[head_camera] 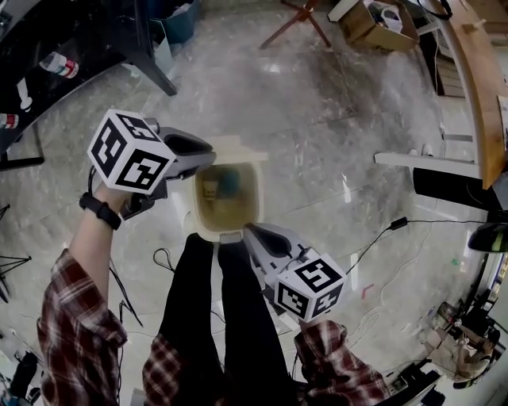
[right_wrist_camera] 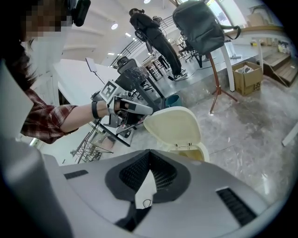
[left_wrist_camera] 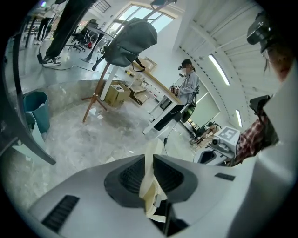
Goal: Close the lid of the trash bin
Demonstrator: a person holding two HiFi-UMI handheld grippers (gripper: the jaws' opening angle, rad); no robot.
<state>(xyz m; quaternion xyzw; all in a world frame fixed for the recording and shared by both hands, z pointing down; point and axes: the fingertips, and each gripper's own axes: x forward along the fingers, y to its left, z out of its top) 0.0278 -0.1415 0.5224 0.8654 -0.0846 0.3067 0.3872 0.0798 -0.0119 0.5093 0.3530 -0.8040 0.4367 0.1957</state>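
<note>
The cream trash bin [head_camera: 205, 216] stands on the floor just ahead of my feet, its mouth uncovered, with some rubbish and a blue item inside. Its lid [right_wrist_camera: 174, 128] is raised upright at the far side. My left gripper [head_camera: 208, 158] is shut on the lid's upper left edge; the thin cream lid [left_wrist_camera: 150, 181] shows pinched between its pads. My right gripper [head_camera: 248, 228] hovers at the bin's near rim, jaws shut with nothing held. The right gripper view shows the left gripper [right_wrist_camera: 135, 108] at the lid's top corner.
The person's black trouser legs [head_camera: 214, 317] stand right behind the bin. Cables [head_camera: 381, 234] run over the floor to the right. A cardboard box [head_camera: 373, 20], wooden stand legs [head_camera: 298, 20] and a teal bin [head_camera: 178, 24] are farther off. A white table frame [head_camera: 425, 158] is at right.
</note>
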